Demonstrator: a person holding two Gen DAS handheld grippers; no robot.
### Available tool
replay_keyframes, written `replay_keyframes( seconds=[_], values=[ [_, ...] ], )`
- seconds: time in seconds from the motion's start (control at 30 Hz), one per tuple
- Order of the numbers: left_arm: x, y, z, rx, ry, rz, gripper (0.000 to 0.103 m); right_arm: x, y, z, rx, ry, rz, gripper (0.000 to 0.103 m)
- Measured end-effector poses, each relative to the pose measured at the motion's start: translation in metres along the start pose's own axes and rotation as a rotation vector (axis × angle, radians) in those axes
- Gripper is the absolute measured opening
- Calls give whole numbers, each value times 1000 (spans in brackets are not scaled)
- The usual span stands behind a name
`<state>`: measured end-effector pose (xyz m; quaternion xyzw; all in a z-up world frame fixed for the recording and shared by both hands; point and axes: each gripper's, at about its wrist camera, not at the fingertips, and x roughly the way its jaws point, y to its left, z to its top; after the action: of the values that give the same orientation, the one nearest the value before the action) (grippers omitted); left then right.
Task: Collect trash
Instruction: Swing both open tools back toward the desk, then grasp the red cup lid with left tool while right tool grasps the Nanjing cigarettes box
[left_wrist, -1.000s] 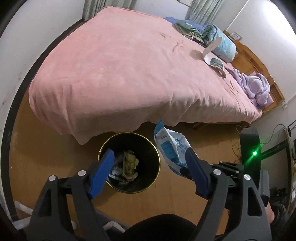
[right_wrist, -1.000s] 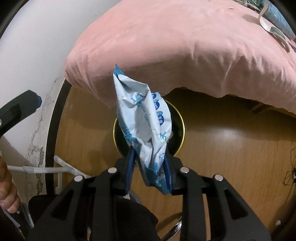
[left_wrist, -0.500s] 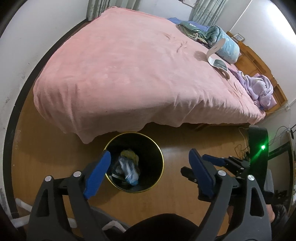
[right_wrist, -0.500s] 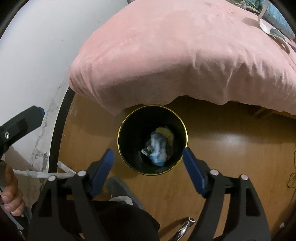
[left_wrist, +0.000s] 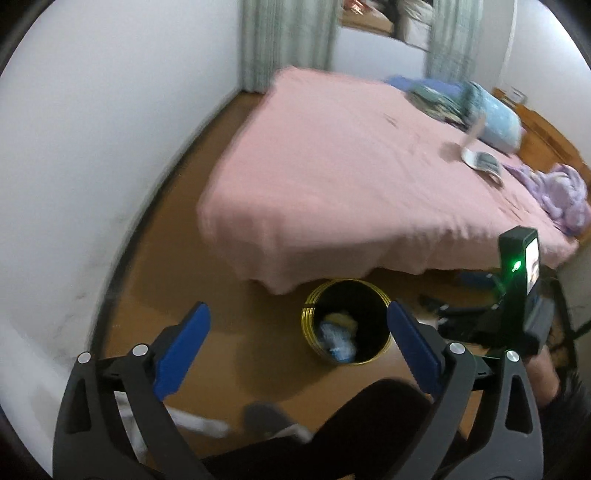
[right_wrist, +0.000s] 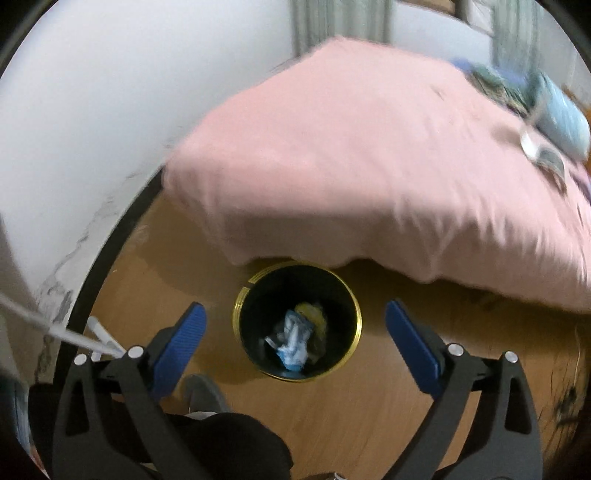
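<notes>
Both grippers hang released over the wooden floor (right_wrist: 424, 406), nothing between their blue pads. The right gripper (right_wrist: 295, 332) has just been opening its jaws; straight below and ahead of it stands the black bin (right_wrist: 354, 314) with a gold rim, and the blue-and-white wrapper (right_wrist: 293, 343) lies crumpled inside on yellow trash (right_wrist: 314, 314). The left gripper (left_wrist: 297, 332) has also just been opening wider, with the bin ahead and slightly right of its centre. Beyond the bin, the pink bedspread (left_wrist: 351, 177) overhangs its far rim. A white wall (left_wrist: 92, 147) runs left of both grippers. Far ahead on the bed sit a pale blue pillow (left_wrist: 495, 122) and purple cloth (left_wrist: 561, 192). Printing on the wrapper is too blurred to read.
</notes>
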<state>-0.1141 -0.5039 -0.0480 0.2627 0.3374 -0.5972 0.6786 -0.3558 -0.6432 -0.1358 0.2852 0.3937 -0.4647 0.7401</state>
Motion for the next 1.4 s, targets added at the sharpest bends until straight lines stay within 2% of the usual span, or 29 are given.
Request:
replay_keyframes(
  seconds=[0.1,0.23,0.3,0.5,0.53,0.6,0.67,0.77,0.97,1.0,1.17,1.23,1.33,1.4],
  values=[
    [-70,49,-39,-81,-66,125,96,-32,55,-2,-85,-42,102,94],
    [-143,120,-108,-244,-75,316,96,-65,149,-12,-230,-57,275,94],
    [-181,157,-153,-355,-76,424,96,-84,216,-18,-335,-43,400,94],
    [-281,234,-282,-693,-76,678,96,-132,384,-55,-658,-1,675,94],
    [-291,240,-295,-728,-78,707,96,-142,418,-68,-740,16,746,94],
    [-315,256,-327,-819,-67,761,96,-153,460,-89,-876,60,819,94],
    [-332,264,-349,-865,-60,770,96,-164,506,-116,-1052,87,877,94],
    [-347,272,-372,-904,-39,787,96,-176,556,-155,-1271,81,883,94],
    [-348,287,-394,-916,-21,738,96,-164,608,-192,-1520,69,825,94],
    [-348,284,-397,-911,-21,727,96,-163,614,-194,-1542,73,826,94],
    [-340,317,-398,-891,-11,678,96,-159,637,-198,-1564,154,893,93],
    [-335,333,-391,-877,-21,637,96,-164,636,-195,-1551,148,910,68],
    [-322,360,-383,-885,-7,621,96,-166,634,-190,-1517,155,918,62],
    [-312,376,-380,-895,9,617,96,-171,626,-186,-1480,151,927,62]
  ],
)
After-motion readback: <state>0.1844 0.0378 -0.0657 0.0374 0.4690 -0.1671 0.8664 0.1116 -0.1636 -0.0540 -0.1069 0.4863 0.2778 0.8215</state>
